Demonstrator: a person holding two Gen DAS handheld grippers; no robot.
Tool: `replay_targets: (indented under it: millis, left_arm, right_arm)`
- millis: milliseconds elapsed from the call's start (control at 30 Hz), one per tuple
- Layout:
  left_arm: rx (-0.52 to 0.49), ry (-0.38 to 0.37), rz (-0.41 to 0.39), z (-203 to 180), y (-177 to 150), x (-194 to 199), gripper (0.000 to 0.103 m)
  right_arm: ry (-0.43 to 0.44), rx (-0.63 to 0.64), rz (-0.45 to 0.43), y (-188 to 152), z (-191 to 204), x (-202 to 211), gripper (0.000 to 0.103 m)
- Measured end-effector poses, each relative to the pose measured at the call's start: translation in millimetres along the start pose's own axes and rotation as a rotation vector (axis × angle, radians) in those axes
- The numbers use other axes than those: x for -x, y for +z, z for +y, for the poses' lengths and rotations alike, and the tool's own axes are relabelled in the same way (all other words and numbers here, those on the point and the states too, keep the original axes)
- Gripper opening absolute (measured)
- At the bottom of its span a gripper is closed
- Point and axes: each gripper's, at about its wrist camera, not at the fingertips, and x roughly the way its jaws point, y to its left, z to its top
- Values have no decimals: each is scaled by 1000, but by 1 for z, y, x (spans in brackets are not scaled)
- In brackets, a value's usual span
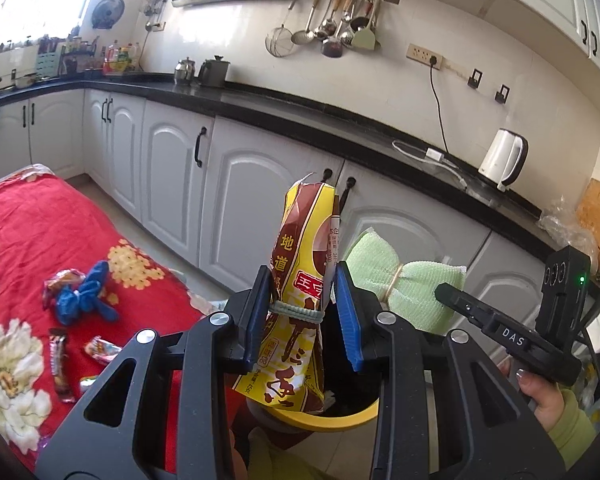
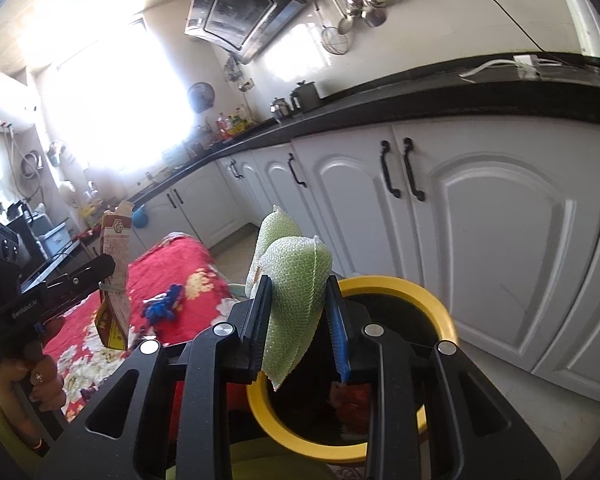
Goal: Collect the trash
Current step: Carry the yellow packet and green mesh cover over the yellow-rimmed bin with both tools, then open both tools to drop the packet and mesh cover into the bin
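Trash is mid-collection: two pieces are up in the air over the yellow-rimmed bin [image 2: 440,300], and more lies on the red floral cloth [image 1: 40,216].

The left gripper [image 1: 302,312] pinches a yellow and brown snack bag [image 1: 300,280] about its middle, where a greenish band [image 1: 296,312] cinches it; the bag stands upright between the blue pads. The right gripper [image 2: 298,320] squeezes a pale green mesh sponge [image 2: 296,296], which from the left wrist view is tied at its waist like a bow. Both pieces hang just above the bin's dark mouth, where something reddish already lies at the bottom, though I cannot tell what.

Neither piece is dropped yet, so I judge this pair nearly done, needing only a release over the opening. Left on the cloth: a crumpled blue glove-like wad [image 1: 86,292] with a shiny wrapper beside it, a dark candy wrapper [image 1: 60,364] and a small bright foil wrapper [image 1: 102,350]. So perhaps half the work remains.

As for writing, the bag carries large Chinese characters, "地道" down its side, a red label box below them, and fine print I cannot read. The right gripper's handle reads "DAS"; the left's seems to read "GenRobot.AI", small and blurred.
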Motion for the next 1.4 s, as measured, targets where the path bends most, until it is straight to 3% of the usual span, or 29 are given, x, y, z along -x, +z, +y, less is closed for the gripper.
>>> replay_targets:
  millis: [567,1400]
  left_arm:
    - [5,-23,82,-13,-25,-43,25]
    - [13,-47,199,-24,-43,-107,26]
  right_arm:
    - [-71,-14,56,-17,-27,-13,26]
    - [-107,-72,155,-38,-48,-31,26]
